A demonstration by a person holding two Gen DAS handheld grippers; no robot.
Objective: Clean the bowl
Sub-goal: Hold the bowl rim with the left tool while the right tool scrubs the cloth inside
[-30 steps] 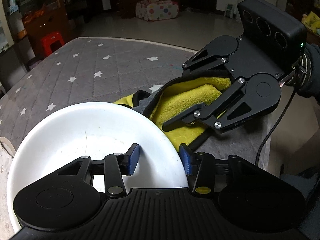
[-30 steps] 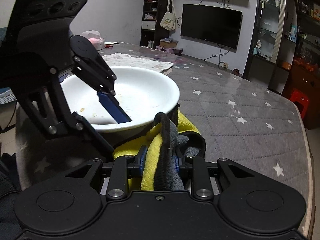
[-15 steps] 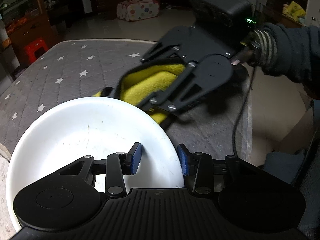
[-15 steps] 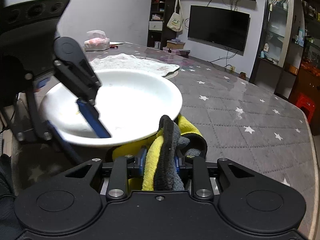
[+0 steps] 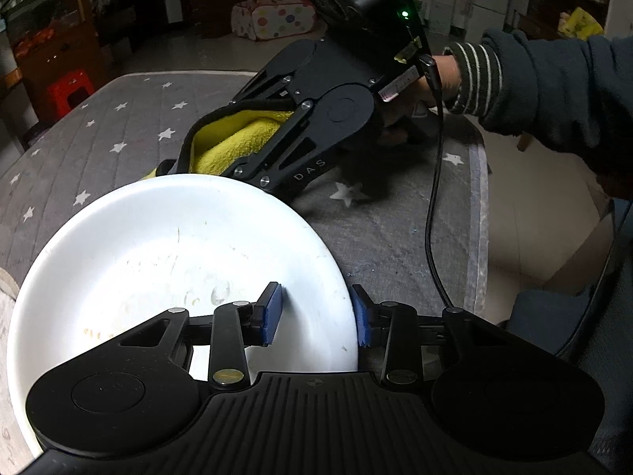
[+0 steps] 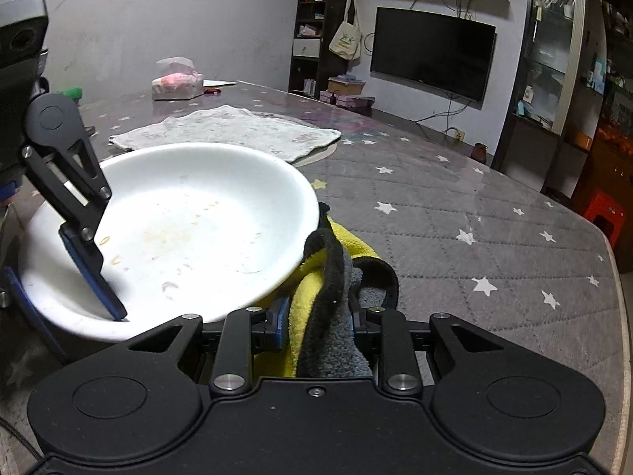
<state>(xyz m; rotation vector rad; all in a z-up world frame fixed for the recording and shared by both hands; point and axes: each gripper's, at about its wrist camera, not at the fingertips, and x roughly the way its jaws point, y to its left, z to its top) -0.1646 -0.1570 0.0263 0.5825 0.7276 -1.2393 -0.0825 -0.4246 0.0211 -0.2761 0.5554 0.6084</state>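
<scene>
Grey star-quilted table [image 6: 455,213] carries the stained white bowl [image 5: 166,261]. My left claw [image 5: 316,312] clamps its rim at five o'clock, while my right claw [image 6: 316,322] pinches the yellow-grey cloth [image 6: 328,308] beside the bowl's rim at twelve.

right gripper [image 6: 316,326] clamping cloth [image 6: 324,308], beside bowl [image 6: 205,213]

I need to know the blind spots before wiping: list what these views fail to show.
- Left wrist view: the near part of the white bowl is covered by the left hand-held gripper.
- Left wrist view: most of the yellow cloth sits behind the right hand-held gripper.
- Right wrist view: the bowl's underside and whether it touches the star-patterned tablecloth are hidden.
</scene>
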